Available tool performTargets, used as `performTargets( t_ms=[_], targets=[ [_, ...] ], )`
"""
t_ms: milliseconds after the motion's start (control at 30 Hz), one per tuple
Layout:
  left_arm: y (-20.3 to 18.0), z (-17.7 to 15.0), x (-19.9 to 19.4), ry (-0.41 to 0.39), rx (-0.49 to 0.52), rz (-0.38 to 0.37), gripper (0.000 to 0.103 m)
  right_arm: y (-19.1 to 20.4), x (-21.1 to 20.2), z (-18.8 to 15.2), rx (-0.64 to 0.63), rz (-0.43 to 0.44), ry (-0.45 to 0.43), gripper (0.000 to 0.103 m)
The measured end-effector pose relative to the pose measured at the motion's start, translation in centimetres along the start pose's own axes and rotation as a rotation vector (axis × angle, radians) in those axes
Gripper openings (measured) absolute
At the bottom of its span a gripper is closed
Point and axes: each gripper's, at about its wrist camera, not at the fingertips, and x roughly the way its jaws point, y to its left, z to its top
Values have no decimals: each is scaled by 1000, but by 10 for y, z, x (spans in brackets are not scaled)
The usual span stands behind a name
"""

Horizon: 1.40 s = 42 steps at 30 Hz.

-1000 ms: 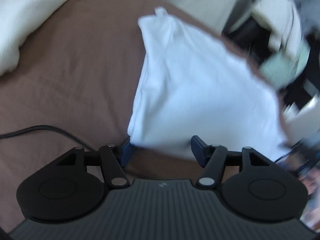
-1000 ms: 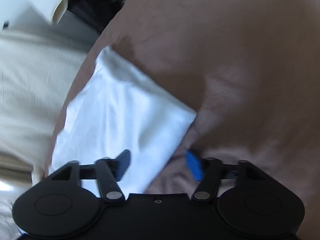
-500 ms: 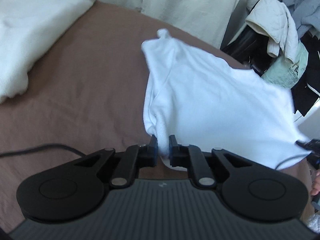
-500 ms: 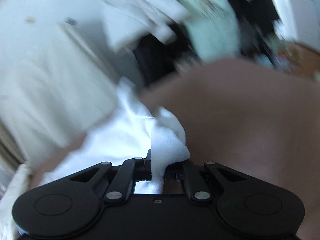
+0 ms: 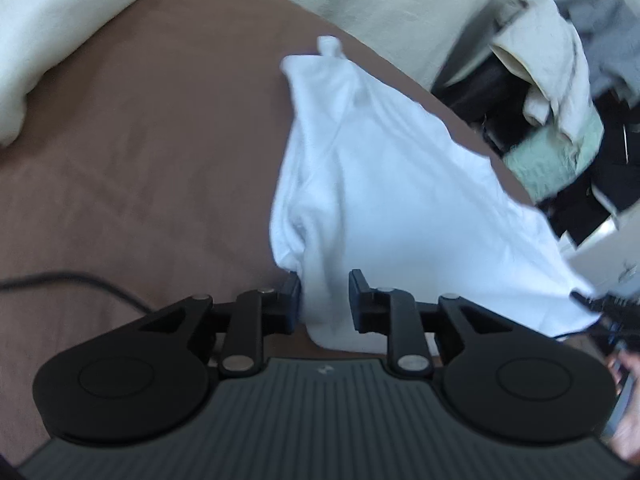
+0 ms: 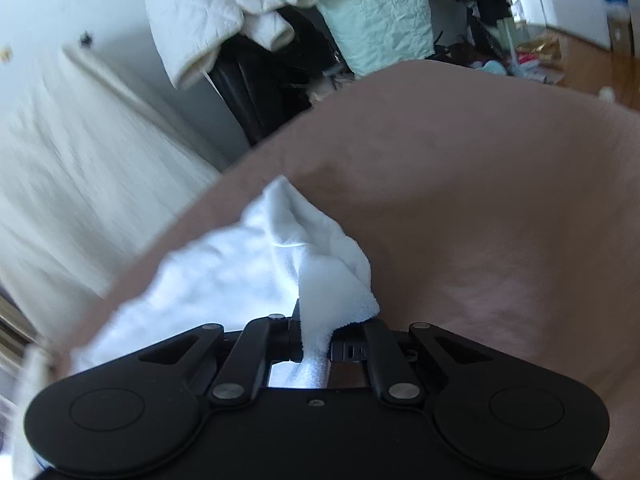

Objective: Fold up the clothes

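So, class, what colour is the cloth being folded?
White cloth, clearest in the left wrist view.

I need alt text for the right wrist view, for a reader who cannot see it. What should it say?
The right gripper is shut on a bunched corner of a white cloth, which lies on a brown bed sheet. Behind the bed, a white padded jacket and a pale green bag hang over dark clutter.
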Motion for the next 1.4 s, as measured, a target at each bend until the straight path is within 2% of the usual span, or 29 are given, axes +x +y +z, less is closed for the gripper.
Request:
performTargets(
  t_ms=[133,167,200,267,300,400,433,467,567,633,667,733,767,800,833,933,1033,1100,1133,1167,1233,1267,1367,1400],
  targets=[
    [-25,-7,-3,-53,153,98,9,-6,12,-3,4,-37,26,9],
    [-30,-8,-13,-79,168,104,8,-8,13,-4,18,-20,29,9],
    [-35,-9,-23,-105,182,110,8,-11,8,-1,37,19,16,9],
    [-31,-8,-46,-139,118,72,8,-11,-6,7,55,85,-15,9],
    [-28,-10,-46,-124,126,66,8,-8,-15,12,42,99,-26,8],
    [-22,-16,-45,-75,158,47,8,18,-41,17,-147,64,-107,8],
    [-25,-21,-34,-34,216,98,8,23,-37,16,-177,48,-107,8],
    [-24,-26,-23,4,214,133,8,25,-31,15,-189,35,-96,8],
    [-16,-29,-21,5,129,113,8,32,-9,3,-208,-35,-39,8],
    [-19,-23,-27,17,151,124,10,45,-11,-2,-280,-68,-59,9],
    [-21,-17,-29,47,143,137,10,51,-14,-3,-315,-65,-71,9],
    [-29,-3,-31,158,158,123,12,59,-20,-3,-372,-50,-92,9],
    [-33,5,-32,214,165,115,17,67,-21,-6,-404,-29,-95,9],
    [-33,9,-39,230,185,95,18,76,-22,-9,-439,-3,-94,9],
    [-33,15,-48,221,207,101,18,85,-22,-12,-473,23,-93,9],
    [-33,24,-80,82,295,107,18,115,-26,-25,-592,99,-96,9],
    [-9,31,-92,-16,151,-76,20,162,-35,-45,-741,221,-115,10],
    [5,28,-86,-52,48,-125,20,194,-44,-62,-836,320,-113,10],
    [12,27,-82,-70,-3,-148,19,211,-47,-72,-878,365,-96,10],
    [12,25,-75,-54,-30,-147,19,224,-46,-83,-897,416,-56,10],
    [6,23,-61,-33,-57,-154,19,242,-30,-109,-892,516,80,10],
    [2,22,-57,-43,-48,-165,19,248,-19,-125,-913,538,144,10],
    [-4,15,-47,-54,-36,-172,19,248,14,-172,-981,502,281,10],
    [-3,14,-42,-41,-40,-173,19,245,20,-181,-984,494,299,10]
  ],
)
